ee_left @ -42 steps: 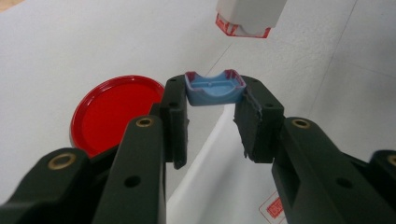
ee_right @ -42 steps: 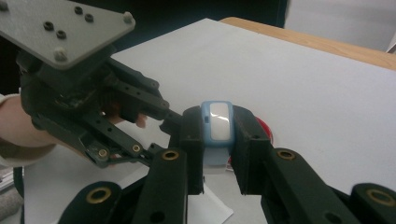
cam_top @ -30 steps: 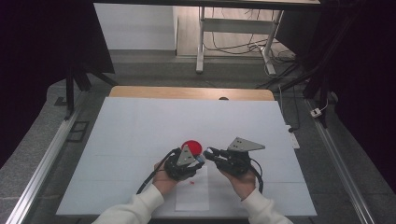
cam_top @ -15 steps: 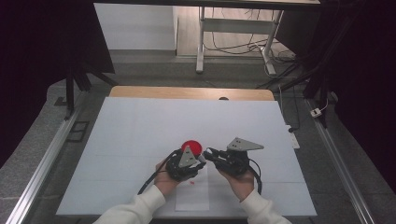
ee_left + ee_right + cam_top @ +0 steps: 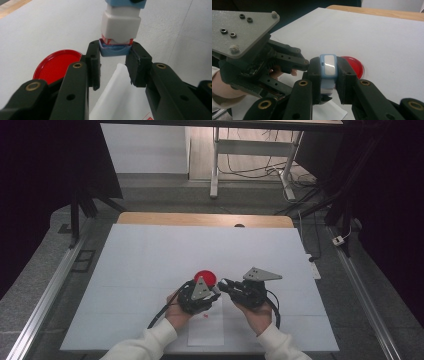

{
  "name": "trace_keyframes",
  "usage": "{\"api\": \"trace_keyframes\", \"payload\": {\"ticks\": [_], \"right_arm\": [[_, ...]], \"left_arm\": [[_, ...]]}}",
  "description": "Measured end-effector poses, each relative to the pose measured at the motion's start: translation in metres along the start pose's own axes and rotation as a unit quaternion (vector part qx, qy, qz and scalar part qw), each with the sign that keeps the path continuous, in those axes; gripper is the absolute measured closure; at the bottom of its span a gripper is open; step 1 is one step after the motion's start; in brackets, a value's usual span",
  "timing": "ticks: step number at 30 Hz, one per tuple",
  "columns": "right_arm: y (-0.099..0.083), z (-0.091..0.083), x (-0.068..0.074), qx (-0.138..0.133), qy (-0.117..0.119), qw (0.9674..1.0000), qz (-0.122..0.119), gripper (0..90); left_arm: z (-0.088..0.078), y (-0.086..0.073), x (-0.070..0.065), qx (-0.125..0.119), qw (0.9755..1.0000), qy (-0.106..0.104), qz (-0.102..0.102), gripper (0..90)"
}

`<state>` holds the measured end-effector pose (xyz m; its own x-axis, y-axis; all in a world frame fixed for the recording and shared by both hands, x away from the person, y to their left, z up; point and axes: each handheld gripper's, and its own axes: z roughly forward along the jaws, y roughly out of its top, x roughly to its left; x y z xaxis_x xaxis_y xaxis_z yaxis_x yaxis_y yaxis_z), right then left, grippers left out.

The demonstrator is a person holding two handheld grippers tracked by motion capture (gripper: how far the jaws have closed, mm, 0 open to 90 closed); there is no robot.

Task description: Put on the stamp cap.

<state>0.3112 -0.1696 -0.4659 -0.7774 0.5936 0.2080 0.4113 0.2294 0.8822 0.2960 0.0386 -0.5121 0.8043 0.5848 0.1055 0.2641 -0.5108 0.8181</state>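
Covering the table (image 5: 150,250), a white sheet is seen with a red lid (image 5: 204,276) lying on it. Just beside the lid, a small blue-and-white box (image 5: 328,72) is clamped by the right gripper (image 5: 329,75) and pinched at its other end by the left gripper (image 5: 113,62).

The white-covered table (image 5: 150,255) lies bare from nine o'clock round through twelve to three, open for a pass on every far side. Near its middle the flat round red plastic lid (image 5: 204,276) sits low, touching nothing above it, just at eleven o'clock of the left hand-held gripper (image 5: 216,291). The right hand-held gripper (image 5: 223,283) meets the left one tip to tip, both clamped on one small blue-and-white block (image 5: 120,27), so no gap stays between them. At six o'clock a white paper sheet (image 5: 206,327) lies flat, with the forearms crossing the near edge.
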Motion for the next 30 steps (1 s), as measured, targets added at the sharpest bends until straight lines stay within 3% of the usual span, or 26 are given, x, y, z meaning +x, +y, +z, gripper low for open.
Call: {"api": "trace_keyframes", "payload": {"ticks": [30], "right_arm": [[-0.0015, 0.003, 0.001, 0.01, -0.009, 0.9998, 0.014, 75.2]], "left_arm": [[0.0001, -0.0006, -0.0041, 0.002, 0.9998, 0.012, 0.017, 65.1]]}}
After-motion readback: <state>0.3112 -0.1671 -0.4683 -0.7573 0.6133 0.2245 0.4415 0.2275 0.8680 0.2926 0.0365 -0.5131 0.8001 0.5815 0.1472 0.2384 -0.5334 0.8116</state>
